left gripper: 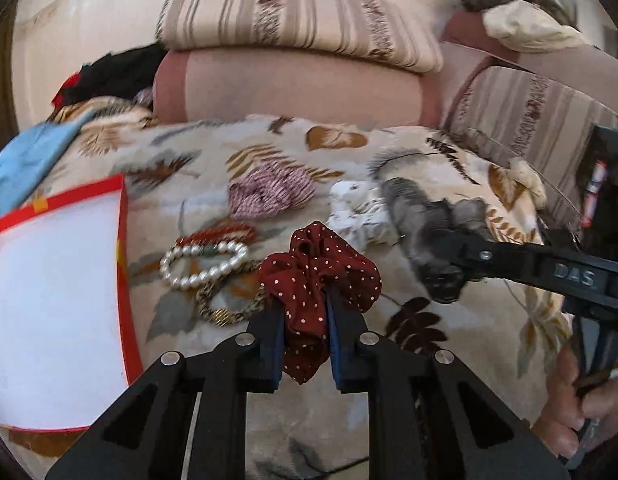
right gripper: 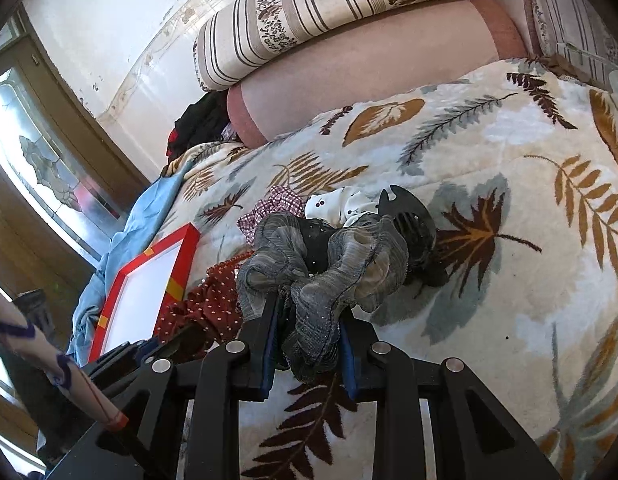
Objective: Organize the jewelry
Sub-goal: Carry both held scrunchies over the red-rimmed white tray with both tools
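Observation:
My left gripper (left gripper: 305,300) is shut on a dark red polka-dot scrunchie (left gripper: 321,268) just above the leaf-print blanket (left gripper: 449,320). To its left lie a pearl bracelet (left gripper: 205,266), a red bead bracelet (left gripper: 217,236) and a gold chain bracelet (left gripper: 229,312). My right gripper (right gripper: 309,312) is shut on a grey crinkled scrunchie (right gripper: 329,264); it reaches in from the right in the left wrist view. A pink checked scrunchie (left gripper: 269,192), a white scrunchie (left gripper: 357,212) and a black claw clip (right gripper: 413,216) lie beyond. A red-rimmed white box (left gripper: 57,300) sits at the left.
Striped cushions (left gripper: 301,16) and a pink bolster (left gripper: 293,88) line the back of the bed. A blue cloth (left gripper: 25,160) and dark clothes (left gripper: 121,72) lie behind the box. A person's hand (left gripper: 581,412) holds the right gripper. A door with patterned glass (right gripper: 41,168) stands at the left.

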`<act>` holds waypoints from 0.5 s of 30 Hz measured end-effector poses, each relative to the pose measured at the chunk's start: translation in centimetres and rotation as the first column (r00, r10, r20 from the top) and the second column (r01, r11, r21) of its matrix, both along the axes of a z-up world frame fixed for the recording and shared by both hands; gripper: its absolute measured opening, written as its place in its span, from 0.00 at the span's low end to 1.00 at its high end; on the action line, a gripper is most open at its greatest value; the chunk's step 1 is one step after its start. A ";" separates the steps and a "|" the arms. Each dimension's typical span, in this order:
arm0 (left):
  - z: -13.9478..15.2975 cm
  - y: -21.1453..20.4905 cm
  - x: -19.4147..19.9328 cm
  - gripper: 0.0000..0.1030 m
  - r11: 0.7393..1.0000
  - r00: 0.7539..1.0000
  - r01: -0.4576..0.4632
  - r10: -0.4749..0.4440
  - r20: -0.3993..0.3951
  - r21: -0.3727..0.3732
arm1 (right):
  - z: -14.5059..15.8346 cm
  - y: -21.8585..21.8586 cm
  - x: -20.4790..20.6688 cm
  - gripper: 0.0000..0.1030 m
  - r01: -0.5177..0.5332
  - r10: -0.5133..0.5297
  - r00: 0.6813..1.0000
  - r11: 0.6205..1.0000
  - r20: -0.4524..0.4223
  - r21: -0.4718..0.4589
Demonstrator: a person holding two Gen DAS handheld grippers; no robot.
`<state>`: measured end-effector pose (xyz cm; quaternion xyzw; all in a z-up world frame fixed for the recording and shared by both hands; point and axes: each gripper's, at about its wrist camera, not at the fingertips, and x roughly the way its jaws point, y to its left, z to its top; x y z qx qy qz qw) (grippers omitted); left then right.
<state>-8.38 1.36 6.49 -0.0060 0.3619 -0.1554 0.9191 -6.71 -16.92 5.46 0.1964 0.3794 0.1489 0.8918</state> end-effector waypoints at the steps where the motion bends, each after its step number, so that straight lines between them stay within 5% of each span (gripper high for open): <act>1: 0.1 -0.2 0.0 0.17 1.000 1.000 0.000 0.000 0.008 0.006 | 0.0 0.0 0.0 0.27 0.001 -0.001 1.000 1.000 0.000 -0.001; 15: 0.4 0.0 0.5 0.17 1.000 1.000 0.001 -0.001 0.003 -0.003 | 1.0 -0.6 -2.7 0.27 0.086 -0.086 0.996 0.996 0.007 -0.038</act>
